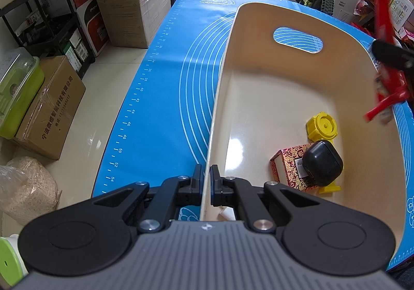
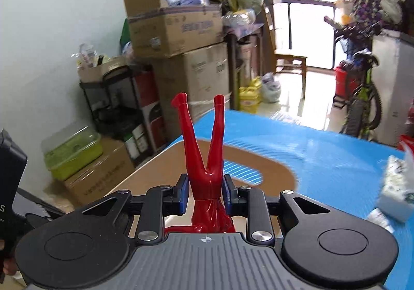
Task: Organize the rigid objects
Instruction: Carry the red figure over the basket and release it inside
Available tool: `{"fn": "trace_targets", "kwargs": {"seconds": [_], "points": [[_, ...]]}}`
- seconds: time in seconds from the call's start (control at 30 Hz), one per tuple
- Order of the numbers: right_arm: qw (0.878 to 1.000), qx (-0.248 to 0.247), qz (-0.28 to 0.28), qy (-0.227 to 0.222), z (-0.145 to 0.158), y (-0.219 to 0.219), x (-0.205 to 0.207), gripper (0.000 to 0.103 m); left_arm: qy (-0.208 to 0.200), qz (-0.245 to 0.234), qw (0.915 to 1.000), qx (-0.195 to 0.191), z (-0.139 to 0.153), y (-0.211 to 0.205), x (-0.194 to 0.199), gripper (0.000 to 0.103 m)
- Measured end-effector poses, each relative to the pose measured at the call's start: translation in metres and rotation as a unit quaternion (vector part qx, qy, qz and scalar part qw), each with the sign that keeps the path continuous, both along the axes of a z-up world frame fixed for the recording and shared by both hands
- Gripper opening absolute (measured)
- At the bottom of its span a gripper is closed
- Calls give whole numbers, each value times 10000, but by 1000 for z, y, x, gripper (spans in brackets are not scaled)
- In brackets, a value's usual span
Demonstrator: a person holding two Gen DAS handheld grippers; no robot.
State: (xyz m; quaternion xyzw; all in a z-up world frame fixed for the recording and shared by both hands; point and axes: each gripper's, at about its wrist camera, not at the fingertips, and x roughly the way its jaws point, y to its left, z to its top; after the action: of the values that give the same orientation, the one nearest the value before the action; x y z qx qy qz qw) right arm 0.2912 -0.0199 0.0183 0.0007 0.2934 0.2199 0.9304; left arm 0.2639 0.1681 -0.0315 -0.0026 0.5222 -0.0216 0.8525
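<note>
1. My left gripper, bottom centre of the left wrist view, is clenched on the near rim of the cream bin.
2. My right gripper grasps the red figurine at its waist, legs pointing up at frame centre.
3. In the bin's lower right lie a yellow part, a patterned red box and a black case.
4. The bin sits on the blue mat.

cluttered home storage room, stacked cardboard boxes, bicycle, balcony window
</note>
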Motion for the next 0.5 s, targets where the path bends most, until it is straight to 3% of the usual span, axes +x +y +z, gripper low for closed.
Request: {"fn": "trace_targets", "kwargs": {"seconds": [0.43,0.5], "points": [[9882,-808,409,1233,-58,44,8,37,0,3,10000,-6,-1,-1,-1,6],[9882,-727,434,1280,-59,41,6,50,0,3,10000,-6,-1,-1,0,6]]}}
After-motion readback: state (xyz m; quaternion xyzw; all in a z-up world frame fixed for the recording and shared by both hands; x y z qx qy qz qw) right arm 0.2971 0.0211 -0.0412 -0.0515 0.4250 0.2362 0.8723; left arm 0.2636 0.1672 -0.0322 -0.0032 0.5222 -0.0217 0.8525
